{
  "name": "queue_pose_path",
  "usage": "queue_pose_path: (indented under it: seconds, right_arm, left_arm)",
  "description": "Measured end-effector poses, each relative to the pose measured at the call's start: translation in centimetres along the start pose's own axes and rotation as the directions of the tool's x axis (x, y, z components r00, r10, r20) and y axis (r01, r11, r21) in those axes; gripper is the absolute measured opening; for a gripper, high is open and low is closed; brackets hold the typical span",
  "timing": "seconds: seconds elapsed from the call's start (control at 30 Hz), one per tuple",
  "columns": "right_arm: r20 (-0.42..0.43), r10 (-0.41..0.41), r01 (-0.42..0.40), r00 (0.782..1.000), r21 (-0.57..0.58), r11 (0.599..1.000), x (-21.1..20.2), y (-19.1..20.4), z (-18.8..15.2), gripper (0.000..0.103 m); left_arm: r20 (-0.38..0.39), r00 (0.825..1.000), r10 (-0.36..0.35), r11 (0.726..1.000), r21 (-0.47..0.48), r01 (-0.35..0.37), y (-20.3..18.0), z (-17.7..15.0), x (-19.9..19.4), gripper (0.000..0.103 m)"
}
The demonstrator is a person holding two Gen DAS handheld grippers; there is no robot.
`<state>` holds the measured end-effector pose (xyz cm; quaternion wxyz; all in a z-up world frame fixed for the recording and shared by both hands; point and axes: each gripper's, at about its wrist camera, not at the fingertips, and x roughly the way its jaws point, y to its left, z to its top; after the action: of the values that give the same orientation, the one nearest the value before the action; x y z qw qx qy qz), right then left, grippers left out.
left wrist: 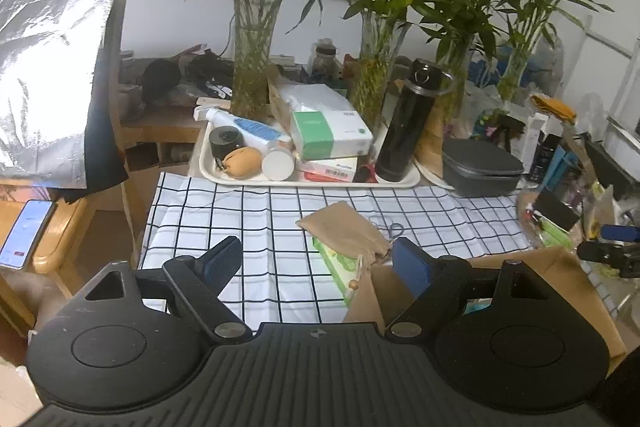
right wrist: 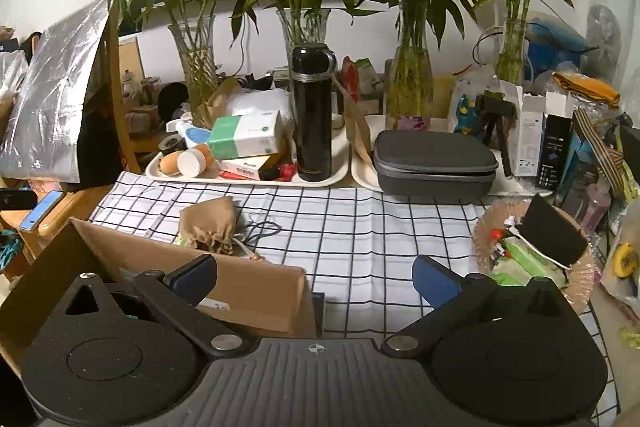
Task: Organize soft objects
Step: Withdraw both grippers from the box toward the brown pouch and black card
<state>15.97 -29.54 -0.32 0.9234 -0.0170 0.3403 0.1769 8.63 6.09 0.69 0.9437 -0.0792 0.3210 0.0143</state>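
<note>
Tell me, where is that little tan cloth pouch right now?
The tan pouch lies on the checked cloth, partly over a green packet, just beyond the cardboard box and in front of the tray.

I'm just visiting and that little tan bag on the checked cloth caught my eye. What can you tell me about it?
The tan pouch is a small drawstring bag of soft, woven-looking fabric, lying on its side on the checked cloth. Its gathered mouth points toward the cardboard box, with a pale cord and a wooden bead trailing out. It rests partly on a green packet. Nothing grips it: both sets of jaws are open and apart from it.
</note>
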Motion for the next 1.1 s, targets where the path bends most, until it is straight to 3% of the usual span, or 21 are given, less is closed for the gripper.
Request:
queue_pose_path:
  seconds: [0.2, 0.73, 1.1]
  right_arm:
    - [-0.013, -0.013, 0.013, 1.000, -0.010, 1.000, 1.0, -0.4, 0.4, 0.103]
    - [-0.067, -0.013, 0.010, 0.998, -0.044, 0.999, 4.7, -1.9, 2.2, 0.103]
    - [-0.104, -0.033, 0.027, 0.994, -0.056, 0.998, 8.2, -3.9, 2.7, 0.103]
  left_arm:
    - [-0.015, 1.000, -0.024, 1.000, 0.002, 0.024, 0.2, 0.4, 1.2, 0.083]
    - [0.012, 1.000, 0.021, 0.998, 0.059, -0.022, -0.8, 2.1, 6.3, 0.083]
    - [-0.045, 0.999, -0.008, 0.999, 0.041, 0.010, -0.4, 2.0, 10.0, 0.083]
